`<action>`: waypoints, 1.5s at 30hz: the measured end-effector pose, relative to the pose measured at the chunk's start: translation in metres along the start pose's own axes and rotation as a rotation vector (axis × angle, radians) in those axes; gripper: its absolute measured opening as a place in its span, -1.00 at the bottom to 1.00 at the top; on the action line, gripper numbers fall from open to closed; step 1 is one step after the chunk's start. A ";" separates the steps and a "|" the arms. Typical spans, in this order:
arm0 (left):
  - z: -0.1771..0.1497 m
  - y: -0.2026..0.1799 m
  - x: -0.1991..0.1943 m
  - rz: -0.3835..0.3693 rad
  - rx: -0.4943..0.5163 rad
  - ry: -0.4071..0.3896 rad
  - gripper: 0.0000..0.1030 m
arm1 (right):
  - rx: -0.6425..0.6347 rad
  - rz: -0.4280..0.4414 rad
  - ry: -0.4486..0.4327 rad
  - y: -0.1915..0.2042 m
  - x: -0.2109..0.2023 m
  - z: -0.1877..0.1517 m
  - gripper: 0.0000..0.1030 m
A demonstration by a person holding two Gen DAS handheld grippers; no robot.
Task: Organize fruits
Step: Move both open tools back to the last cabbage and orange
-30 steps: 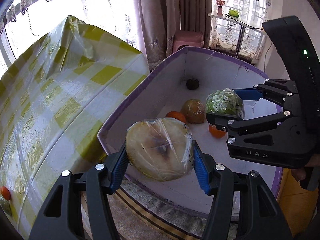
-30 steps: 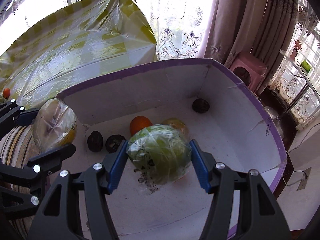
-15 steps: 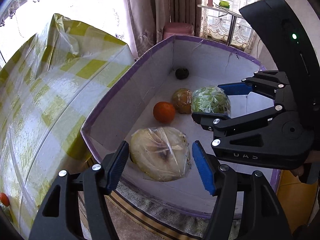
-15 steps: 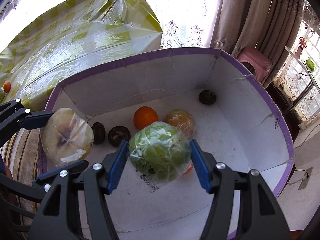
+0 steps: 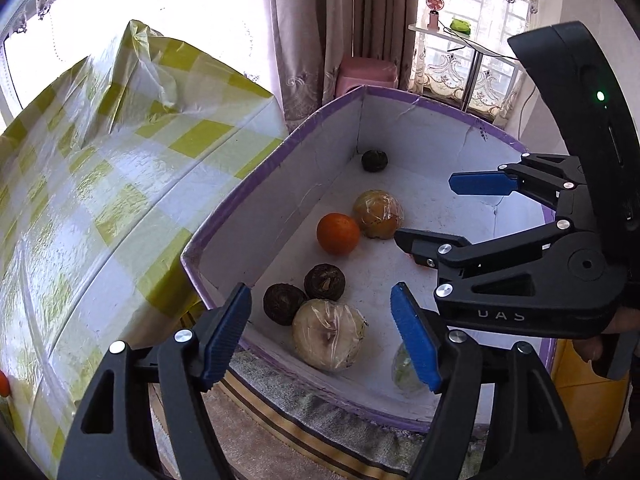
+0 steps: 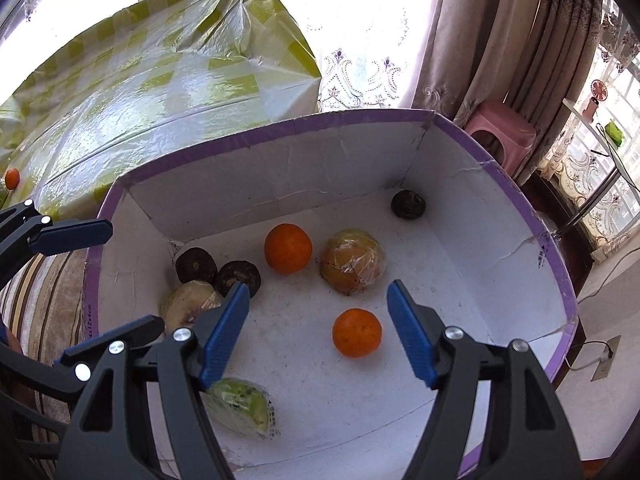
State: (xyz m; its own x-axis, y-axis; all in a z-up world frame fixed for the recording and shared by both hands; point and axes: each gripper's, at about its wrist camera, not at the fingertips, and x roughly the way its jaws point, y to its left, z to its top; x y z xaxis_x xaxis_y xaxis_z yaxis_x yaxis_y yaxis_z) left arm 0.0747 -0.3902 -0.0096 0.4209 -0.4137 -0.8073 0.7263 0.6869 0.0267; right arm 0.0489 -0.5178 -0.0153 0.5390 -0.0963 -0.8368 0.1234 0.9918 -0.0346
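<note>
Hovering over the purple-rimmed box (image 6: 520, 200), I am holding both tools empty: the left gripper (image 5: 322, 334) is spread wide with nothing between its blue pads, and the right gripper (image 6: 318, 330) is spread just as wide, also carrying nothing. The fruits are lying on the white floor of the box. The pale wrapped fruit (image 5: 328, 334) is resting by the near wall, touching one of two dark round fruits (image 5: 324, 282) that are sitting side by side in the corner. The green wrapped fruit (image 6: 240, 404) is lying close to the near edge, partly hidden behind my right tool's finger. Further in, an orange (image 6: 288, 248) is sitting just beside a yellowish wrapped fruit (image 6: 352, 266), a second orange (image 6: 357, 332) is lying alone nearer to me, and another dark fruit (image 6: 408, 205) is sitting in the far corner.

I am keeping both tools above the rim, I judge, so the wide fingers are not knocking what lies below. The box is standing just beside the table with the yellow checked cloth (image 5: 120, 184), which keeps the carry short. One small orange fruit (image 6: 12, 178) is lying on that cloth, so I judge the sorting is not finished.
</note>
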 end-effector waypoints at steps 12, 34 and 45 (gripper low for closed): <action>-0.003 0.022 -0.020 -0.002 -0.077 -0.057 0.37 | -0.042 -0.012 -0.031 0.018 -0.014 0.010 0.47; -0.028 0.088 -0.065 0.036 -0.236 -0.145 0.37 | -0.160 -0.007 -0.060 0.080 -0.030 0.028 0.51; -0.049 0.131 -0.089 0.084 -0.335 -0.182 0.38 | -0.196 0.087 -0.112 0.129 -0.037 0.042 0.56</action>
State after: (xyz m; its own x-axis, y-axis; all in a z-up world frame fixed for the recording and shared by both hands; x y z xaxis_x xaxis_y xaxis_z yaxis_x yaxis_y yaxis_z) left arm 0.1058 -0.2339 0.0369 0.5829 -0.4267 -0.6915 0.4801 0.8674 -0.1305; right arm 0.0799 -0.3895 0.0345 0.6307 -0.0077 -0.7760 -0.0856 0.9932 -0.0794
